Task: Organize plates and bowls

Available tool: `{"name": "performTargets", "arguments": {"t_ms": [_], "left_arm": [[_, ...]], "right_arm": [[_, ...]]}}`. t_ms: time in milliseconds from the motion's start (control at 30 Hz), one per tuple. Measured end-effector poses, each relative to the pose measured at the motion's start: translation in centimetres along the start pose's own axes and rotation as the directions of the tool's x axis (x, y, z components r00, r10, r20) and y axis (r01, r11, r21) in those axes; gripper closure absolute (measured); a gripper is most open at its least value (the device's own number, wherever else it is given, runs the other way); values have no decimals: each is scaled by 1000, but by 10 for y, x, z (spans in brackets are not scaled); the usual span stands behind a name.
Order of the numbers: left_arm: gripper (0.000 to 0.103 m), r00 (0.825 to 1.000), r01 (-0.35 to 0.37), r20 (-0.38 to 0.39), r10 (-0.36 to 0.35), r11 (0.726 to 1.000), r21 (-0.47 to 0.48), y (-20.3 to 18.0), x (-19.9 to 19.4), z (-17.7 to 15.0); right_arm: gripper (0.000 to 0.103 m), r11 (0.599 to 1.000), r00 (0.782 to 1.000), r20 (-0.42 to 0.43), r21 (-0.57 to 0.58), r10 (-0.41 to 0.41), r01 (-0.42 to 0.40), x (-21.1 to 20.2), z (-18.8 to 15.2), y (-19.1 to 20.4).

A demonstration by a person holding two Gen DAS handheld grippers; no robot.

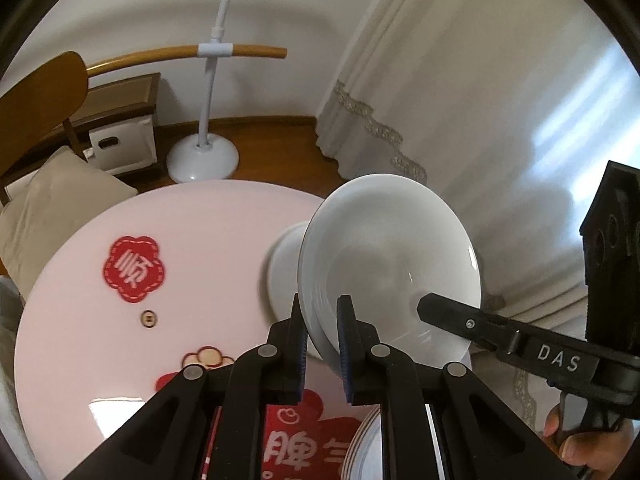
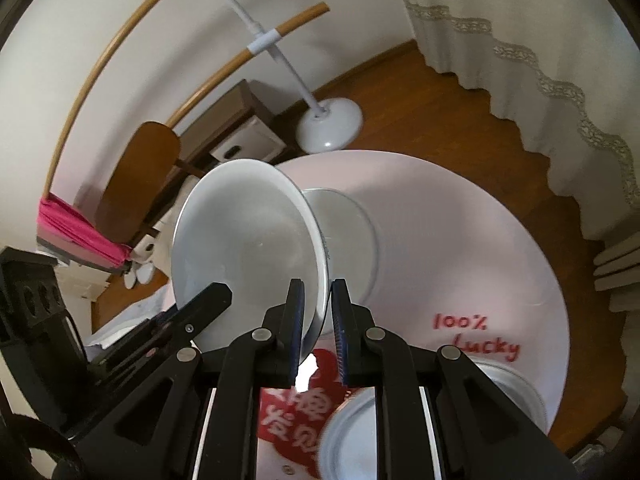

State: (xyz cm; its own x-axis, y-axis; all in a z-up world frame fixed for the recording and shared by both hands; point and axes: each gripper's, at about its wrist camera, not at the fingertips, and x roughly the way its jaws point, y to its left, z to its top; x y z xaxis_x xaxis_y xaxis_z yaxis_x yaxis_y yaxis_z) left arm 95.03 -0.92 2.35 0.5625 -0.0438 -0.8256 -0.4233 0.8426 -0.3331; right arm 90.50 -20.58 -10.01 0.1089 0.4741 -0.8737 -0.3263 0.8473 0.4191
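Left gripper (image 1: 322, 344), nearest the left wrist lens, is clamped on the rim of a white bowl (image 1: 388, 264), held tilted in the air over the pink round table (image 1: 120, 208). Right gripper (image 2: 316, 332) pinches the same bowl (image 2: 240, 240) at its rim from the other side. Glazed ceramic: stiff, slick, breakable, probably moderately heavy, so a rim pinch is the only hold and it could slip if either grip loosens. Another white dish (image 1: 282, 268) sits on the table just behind the bowl. Left view alone shows the person's hand (image 1: 576, 440) on the right tool; right view alone shows a flat plate (image 2: 352, 436) near the table edge and a pink cloth (image 2: 80, 228) at far left.
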Motion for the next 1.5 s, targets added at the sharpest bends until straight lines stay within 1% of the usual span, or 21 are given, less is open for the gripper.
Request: {"name": "performTargets", "arguments": {"t_ms": [100,233,433,700,833,1033,1133,1233,1333,1367,1500], "left_arm": [[93,1000,-6,-22,6,1000,1,-7,15,7],[93,999,-18,-44,18,1000,-3,-14,28,8],[93,998,-26,-57,25,1000,-13,-15,28,4],[92,998,-29,-64,27,999,-26,-11,33,3],[92,998,-31,-61,30,999,-19,-9,34,3],[90,998,-30,-55,29,1000,-7,-9,31,5],[88,998,-36,-56,36,999,-3,-8,29,6],[86,998,-27,-62,27,1000,-6,-6,26,8],[86,997,-31,-64,31,1000,-1,-7,24,9],[87,998,-30,-63,30,1000,-1,-8,22,10],[88,999,-17,-45,16,1000,-4,-7,14,10]], "right_arm": [[89,1000,1000,-4,13,-12,12,4,1,-10],[89,999,999,-16,6,-34,34,11,4,-15],[90,998,998,-21,-15,-67,67,22,2,-13],[89,983,986,7,-79,-167,167,29,3,-4],[86,983,984,1,-61,-176,176,35,3,-9],[85,992,992,-20,0,-125,125,44,6,-23],[85,996,997,-41,56,-65,67,50,8,-34],[84,995,999,-47,95,-27,32,52,9,-41],[84,995,999,-47,94,-21,25,52,11,-41],[84,995,999,-47,95,-22,26,52,11,-41],[84,995,999,-47,95,-22,27,52,11,-41]]}}
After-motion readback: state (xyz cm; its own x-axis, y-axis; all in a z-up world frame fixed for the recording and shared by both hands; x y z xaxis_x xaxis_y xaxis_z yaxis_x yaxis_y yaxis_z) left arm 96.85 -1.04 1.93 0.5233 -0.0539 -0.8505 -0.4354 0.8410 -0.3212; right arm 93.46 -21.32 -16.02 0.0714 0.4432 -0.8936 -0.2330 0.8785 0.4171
